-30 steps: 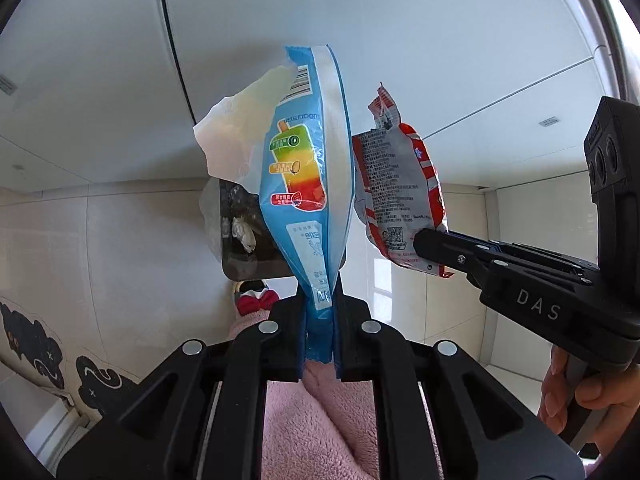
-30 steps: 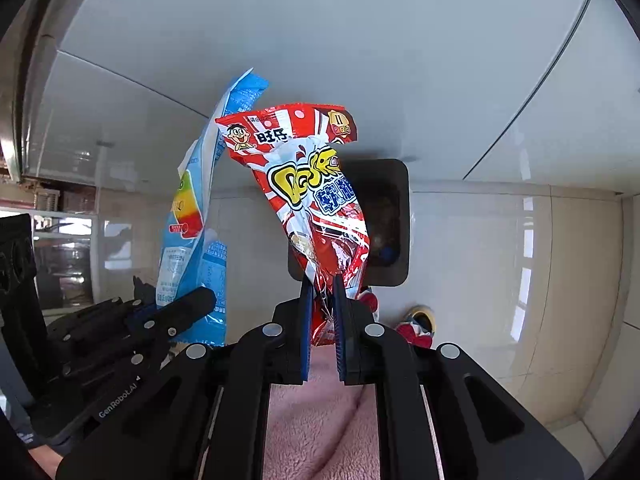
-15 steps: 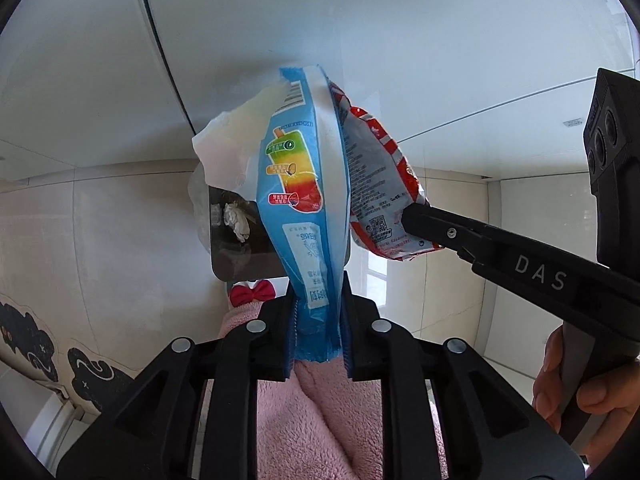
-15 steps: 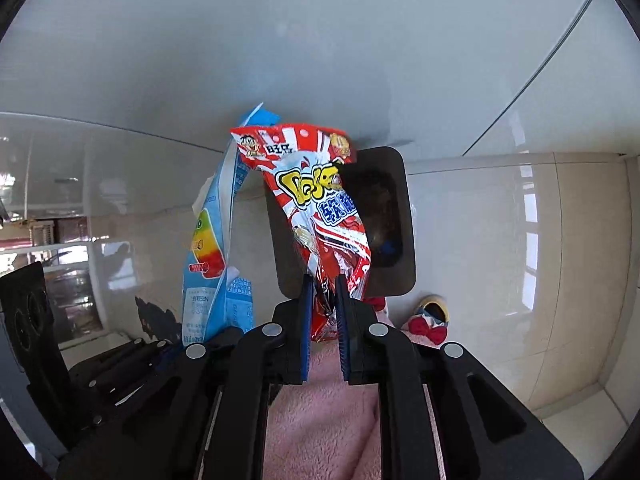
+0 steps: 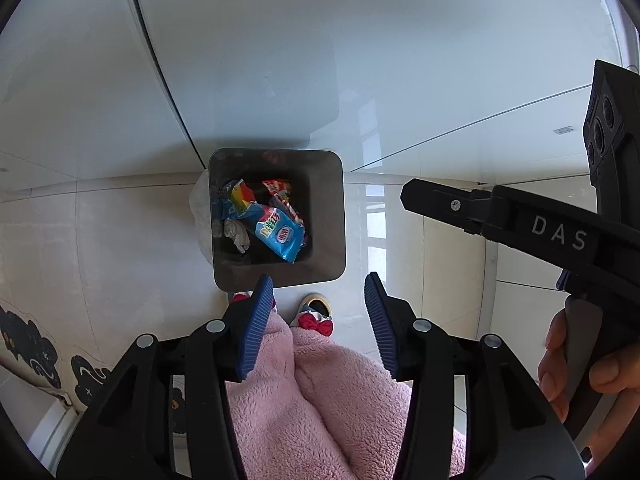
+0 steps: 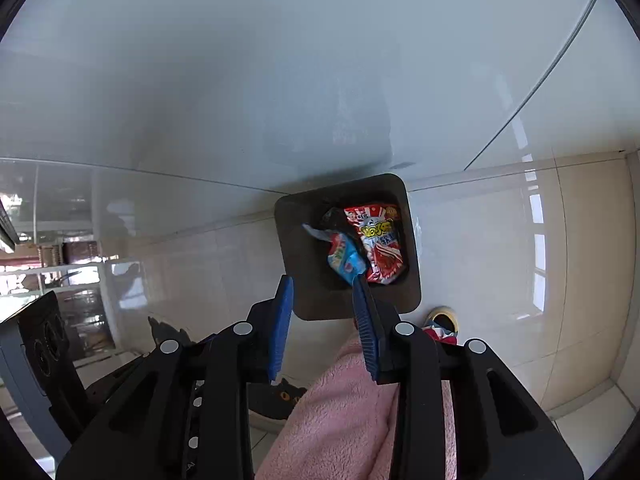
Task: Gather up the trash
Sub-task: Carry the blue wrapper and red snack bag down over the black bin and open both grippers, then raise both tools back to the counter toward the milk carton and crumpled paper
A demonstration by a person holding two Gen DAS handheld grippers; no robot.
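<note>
Both my claws hang released above the dark square trash bin (image 5: 338,216): left gripper (image 5: 316,320), right gripper (image 6: 322,322). Inside lie the blue ice-pop wrapper (image 5: 280,236) and red snack bag (image 6: 380,248). Only the left view shows crumpled tissue (image 5: 238,236) at the bin's left wall.

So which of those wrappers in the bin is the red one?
The red-and-white striped snack bag along the bin's wall; the blue wrapper beside it isn't.

Open bin (image 5: 324,216) mouth, wrappers (image 5: 280,236) inside.
</note>
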